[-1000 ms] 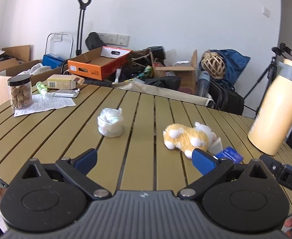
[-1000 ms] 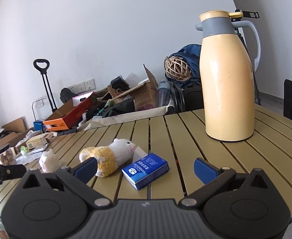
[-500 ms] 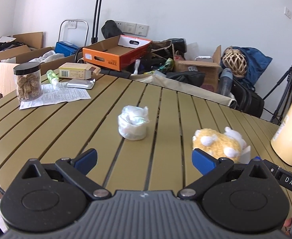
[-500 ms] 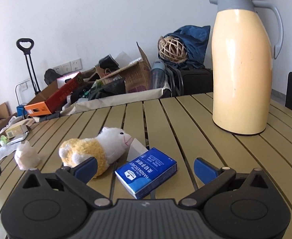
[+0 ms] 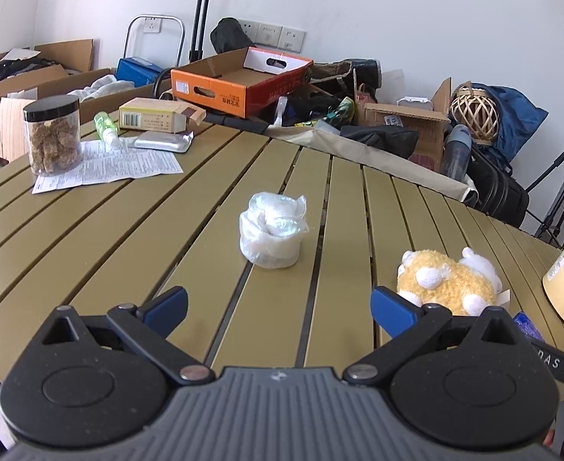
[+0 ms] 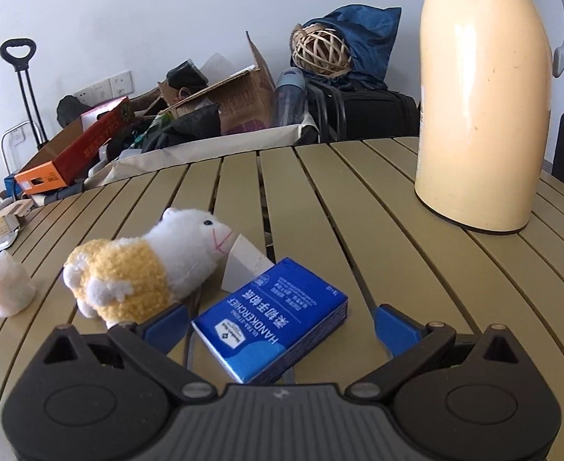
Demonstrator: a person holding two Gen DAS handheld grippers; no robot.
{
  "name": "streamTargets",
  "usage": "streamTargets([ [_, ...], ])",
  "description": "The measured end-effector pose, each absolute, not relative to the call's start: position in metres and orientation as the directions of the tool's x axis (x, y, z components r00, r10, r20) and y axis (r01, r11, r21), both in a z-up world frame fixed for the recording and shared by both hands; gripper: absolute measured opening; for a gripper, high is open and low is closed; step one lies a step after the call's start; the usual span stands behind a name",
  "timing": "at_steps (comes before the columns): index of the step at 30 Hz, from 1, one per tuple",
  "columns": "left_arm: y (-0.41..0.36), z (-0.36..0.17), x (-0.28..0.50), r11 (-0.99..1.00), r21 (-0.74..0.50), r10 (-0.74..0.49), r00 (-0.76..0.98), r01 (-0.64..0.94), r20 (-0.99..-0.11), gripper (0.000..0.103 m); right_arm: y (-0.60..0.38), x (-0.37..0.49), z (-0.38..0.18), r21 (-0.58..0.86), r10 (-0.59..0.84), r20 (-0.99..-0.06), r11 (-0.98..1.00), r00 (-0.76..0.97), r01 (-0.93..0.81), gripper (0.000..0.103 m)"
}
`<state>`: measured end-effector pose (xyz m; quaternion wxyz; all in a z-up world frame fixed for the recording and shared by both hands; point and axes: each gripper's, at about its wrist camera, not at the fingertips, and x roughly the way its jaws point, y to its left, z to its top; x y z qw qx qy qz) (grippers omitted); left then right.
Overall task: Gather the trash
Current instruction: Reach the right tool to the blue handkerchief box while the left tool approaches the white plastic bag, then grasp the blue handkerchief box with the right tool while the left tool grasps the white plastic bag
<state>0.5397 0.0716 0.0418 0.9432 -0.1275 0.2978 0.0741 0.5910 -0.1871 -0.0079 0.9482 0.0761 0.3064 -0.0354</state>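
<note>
Olive slatted table (image 5: 135,230), blue tissue pack (image 6: 272,317), cream thermos (image 6: 481,115)

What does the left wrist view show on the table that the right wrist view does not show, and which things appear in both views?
Only the left wrist view shows the jar standing on a printed sheet.

Only the right wrist view shows the whole blue handkerchief pack and the tall cream flask nearly whole.

Both show the crumpled white plastic wad, the plush sheep and the slatted table. Each view shows its own open gripper, left and right.

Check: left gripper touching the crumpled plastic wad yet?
Apart. The left wrist view shows bare table slats between the open left gripper and the crumpled plastic wad.
</note>
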Motion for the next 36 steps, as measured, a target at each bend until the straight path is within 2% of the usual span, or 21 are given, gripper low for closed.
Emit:
streamTargets([
  [14,0.072,0.039,0.536,0.961,-0.184,0.063,0.808,-0.208,-0.586,0.103,-0.176,0.607,-0.011,0.088,-0.028,-0.623,0.991,0.782,0.105,0.103],
  [16,0.072,0.038,0.535,0.961,-0.183,0.063,0.807,-0.208,-0.587,0.103,-0.177,0.608,-0.011,0.103,-0.015,-0.625,0.989,0.781,0.102,0.1],
  [19,0.072,0.038,0.535,0.961,-0.183,0.061,0.807,-0.206,-0.588,0.103,-0.181,0.607,-0.01,0.127,-0.006,-0.614,0.986,0.789,0.106,0.091],
  [36,0.075,0.039,0.536,0.959,-0.184,0.071,0.811,-0.215,-0.58,0.103,-0.201,0.589,-0.001,0.219,0.017,-0.541,0.968,0.841,0.121,0.087],
])
